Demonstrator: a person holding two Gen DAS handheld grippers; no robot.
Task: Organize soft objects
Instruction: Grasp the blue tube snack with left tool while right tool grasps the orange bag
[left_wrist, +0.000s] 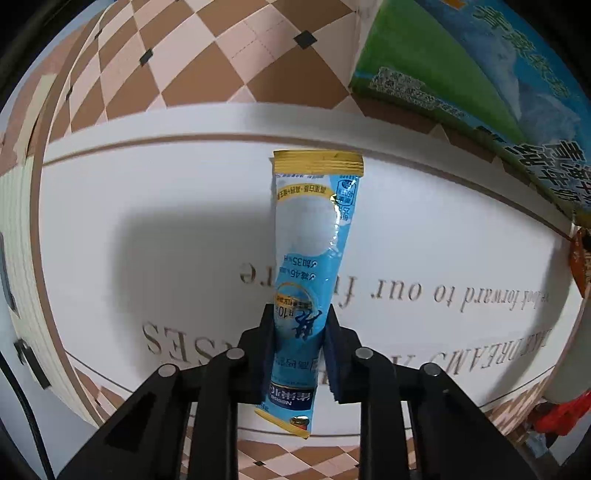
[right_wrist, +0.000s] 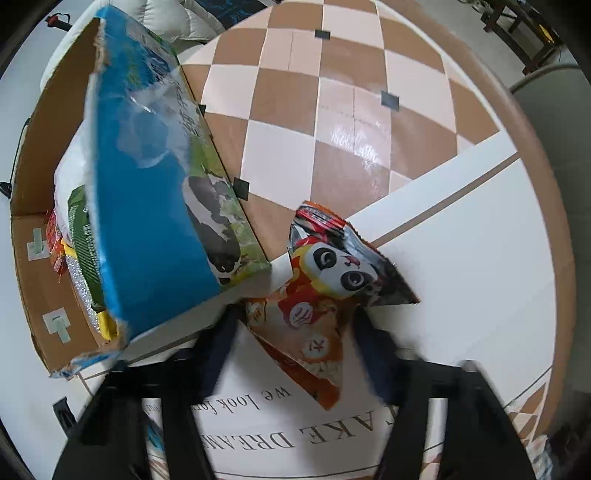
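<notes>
My left gripper (left_wrist: 297, 325) is shut on a long blue stick sachet (left_wrist: 314, 251) with a yellow top band, holding it above the white tablecloth (left_wrist: 147, 221). In the right wrist view an orange snack packet with a panda face (right_wrist: 328, 280) lies between my right gripper's (right_wrist: 295, 332) spread fingers, which look blurred; they stand apart on either side of it, not pinching it. The open cardboard box with blue and green print (right_wrist: 147, 177) stands to the left, with several packets inside (right_wrist: 74, 258). The box also shows in the left wrist view (left_wrist: 461, 74), upper right.
The round table has a white cloth with printed lettering (right_wrist: 258, 435) and a brown rim (right_wrist: 554, 221). Checkered floor tiles (right_wrist: 332, 110) lie beyond the edge. A red object (left_wrist: 565, 410) sits at the right edge of the left wrist view.
</notes>
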